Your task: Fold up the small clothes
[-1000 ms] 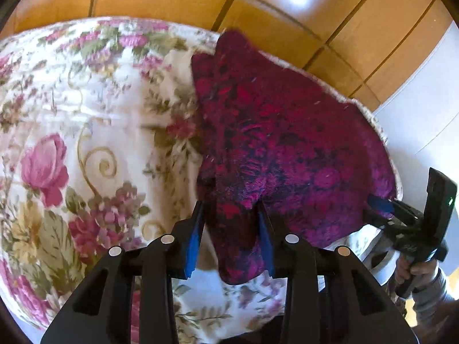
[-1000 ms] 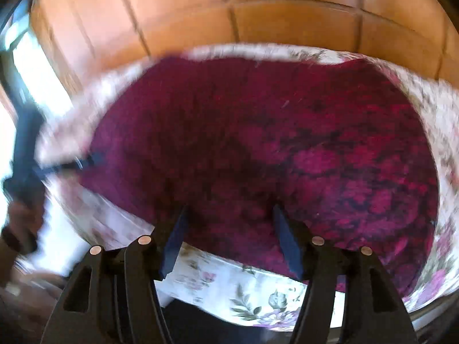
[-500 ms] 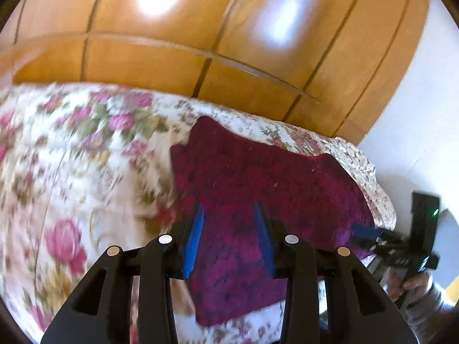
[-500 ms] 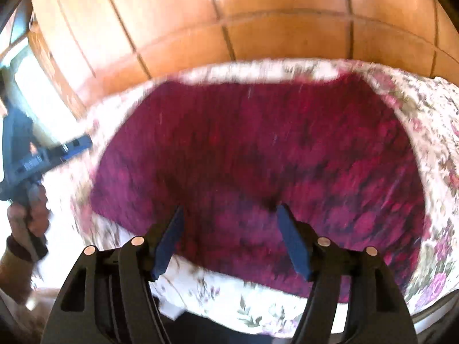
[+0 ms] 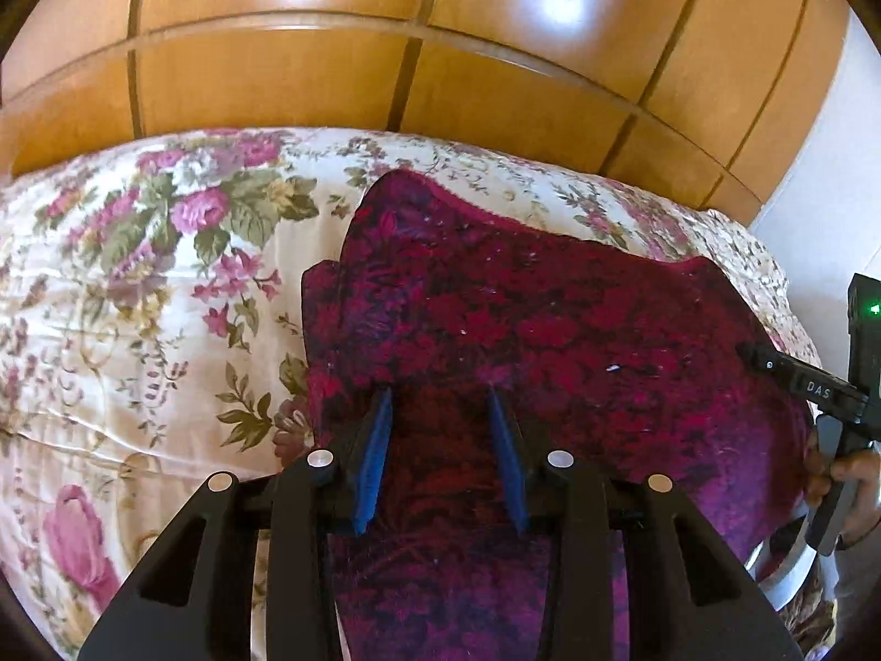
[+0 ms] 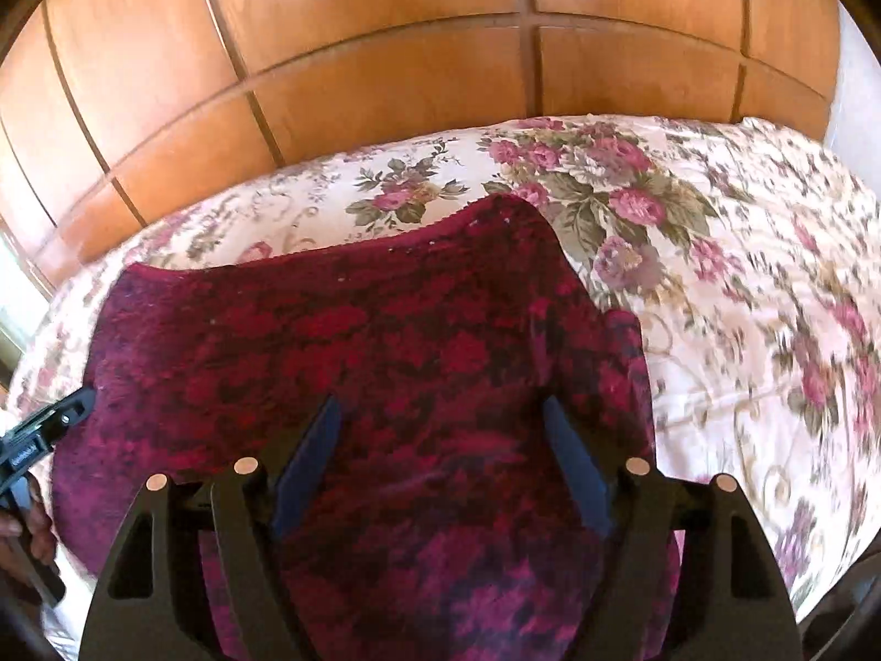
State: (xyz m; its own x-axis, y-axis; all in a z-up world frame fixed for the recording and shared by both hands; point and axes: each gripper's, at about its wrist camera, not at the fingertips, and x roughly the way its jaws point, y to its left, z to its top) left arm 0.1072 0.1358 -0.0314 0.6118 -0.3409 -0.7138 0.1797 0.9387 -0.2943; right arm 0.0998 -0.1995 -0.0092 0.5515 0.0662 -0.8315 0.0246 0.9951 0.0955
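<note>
A dark red patterned garment (image 5: 539, 341) lies spread on a floral bedspread (image 5: 137, 303). It also shows in the right wrist view (image 6: 341, 341). My left gripper (image 5: 440, 402) is open above the garment's near left part, with nothing between its blue pads. My right gripper (image 6: 440, 407) is open wide above the garment's near right part, holding nothing. The right gripper also shows at the right edge of the left wrist view (image 5: 771, 363). The left gripper shows at the left edge of the right wrist view (image 6: 66, 413).
Wooden wardrobe panels (image 5: 385, 55) stand behind the bed. A white wall (image 5: 826, 165) is at the right. The bedspread (image 6: 743, 286) extends to the right of the garment in the right wrist view.
Both grippers have lifted and pulled back from the garment. The left gripper held a fold of cloth one second ago and has let it go. The garment now lies flatter.
</note>
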